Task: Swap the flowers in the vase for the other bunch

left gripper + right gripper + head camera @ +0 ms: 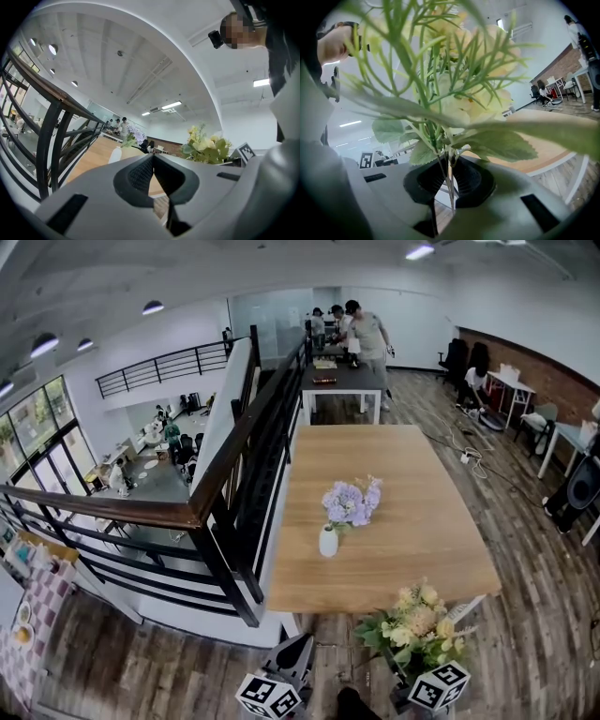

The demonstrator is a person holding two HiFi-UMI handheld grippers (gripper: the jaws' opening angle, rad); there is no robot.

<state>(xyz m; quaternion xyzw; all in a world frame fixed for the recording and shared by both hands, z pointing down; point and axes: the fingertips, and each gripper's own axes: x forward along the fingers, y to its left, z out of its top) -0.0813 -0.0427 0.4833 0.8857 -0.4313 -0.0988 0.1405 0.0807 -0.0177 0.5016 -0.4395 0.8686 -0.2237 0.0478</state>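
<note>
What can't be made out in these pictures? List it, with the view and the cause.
- Head view: how the right claw grips, covered by the yellow bunch.
- Head view: stems of the purple flowers, inside the opaque white vase.
- Left gripper view: most of that vase, behind the shut left claw.
- Right gripper view: vase and purple flowers, screened by the bunch's leaves.
- Head view: items on the far table, too small.
</note>
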